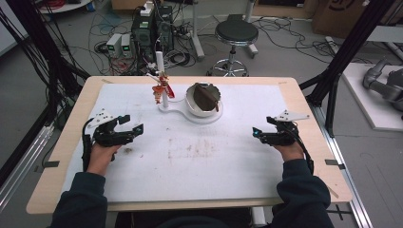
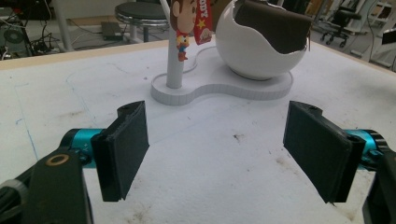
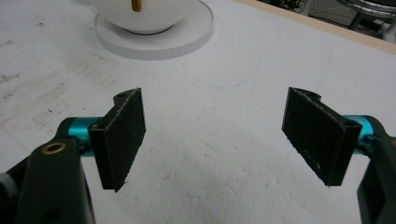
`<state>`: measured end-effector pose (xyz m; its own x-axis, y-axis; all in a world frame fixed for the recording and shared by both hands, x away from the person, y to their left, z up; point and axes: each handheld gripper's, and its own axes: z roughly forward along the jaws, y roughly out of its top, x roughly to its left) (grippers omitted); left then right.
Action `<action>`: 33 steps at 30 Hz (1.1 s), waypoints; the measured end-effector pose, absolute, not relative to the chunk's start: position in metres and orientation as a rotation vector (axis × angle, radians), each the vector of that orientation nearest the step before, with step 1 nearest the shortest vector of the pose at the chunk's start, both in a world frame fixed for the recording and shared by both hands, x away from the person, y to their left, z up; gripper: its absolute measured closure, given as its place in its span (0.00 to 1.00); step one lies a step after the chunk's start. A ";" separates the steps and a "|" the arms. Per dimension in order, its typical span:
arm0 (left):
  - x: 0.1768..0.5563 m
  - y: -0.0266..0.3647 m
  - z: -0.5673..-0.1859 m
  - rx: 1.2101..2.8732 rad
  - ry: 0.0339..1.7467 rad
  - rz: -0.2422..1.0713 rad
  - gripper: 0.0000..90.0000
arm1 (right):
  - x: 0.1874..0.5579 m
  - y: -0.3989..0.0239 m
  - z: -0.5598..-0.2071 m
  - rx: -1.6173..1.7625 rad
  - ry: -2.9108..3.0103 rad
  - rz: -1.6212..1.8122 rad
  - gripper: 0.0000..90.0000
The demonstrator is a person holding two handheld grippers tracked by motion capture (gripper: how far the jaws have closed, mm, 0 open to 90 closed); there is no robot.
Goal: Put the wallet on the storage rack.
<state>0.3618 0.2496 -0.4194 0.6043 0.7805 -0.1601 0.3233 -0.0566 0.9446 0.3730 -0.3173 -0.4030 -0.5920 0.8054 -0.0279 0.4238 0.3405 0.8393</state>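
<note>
White padding covers the table (image 1: pixel 142 199) in the high view; the wallet (image 1: pixel 206 97) lies in the far bowl (image 1: pixel 194 107). Both gripper views show the left gripper (image 2: pixel 217 151) and right gripper (image 3: pixel 212 140) gaping, empty. The job looks finished; next, rest.

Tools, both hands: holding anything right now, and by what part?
Nothing held. Left tool and right tool both stand open over the bare white mat.

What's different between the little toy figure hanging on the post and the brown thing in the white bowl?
The toy figure is small, colourful and dangles from the white post; the brown thing, flat, plain and dark, is bigger and rests tilted in the white bowl. Both are on the same white stand.
</note>
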 end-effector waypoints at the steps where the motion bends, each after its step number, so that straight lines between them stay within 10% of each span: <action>1: 0.362 0.250 -0.419 1.639 0.943 0.476 0.25 | 0.371 -0.319 -0.405 1.083 2.165 1.161 0.24; 33: 0.360 0.257 -0.419 1.603 0.961 0.495 0.25 | 0.360 -0.329 -0.406 1.145 2.105 1.198 0.24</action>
<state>0.3595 0.2570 -0.4186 0.5764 0.7976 -0.1776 0.3190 -0.0195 0.9475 0.3596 -0.3285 -0.4057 -0.5486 0.8360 0.0114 0.4368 0.2750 0.8565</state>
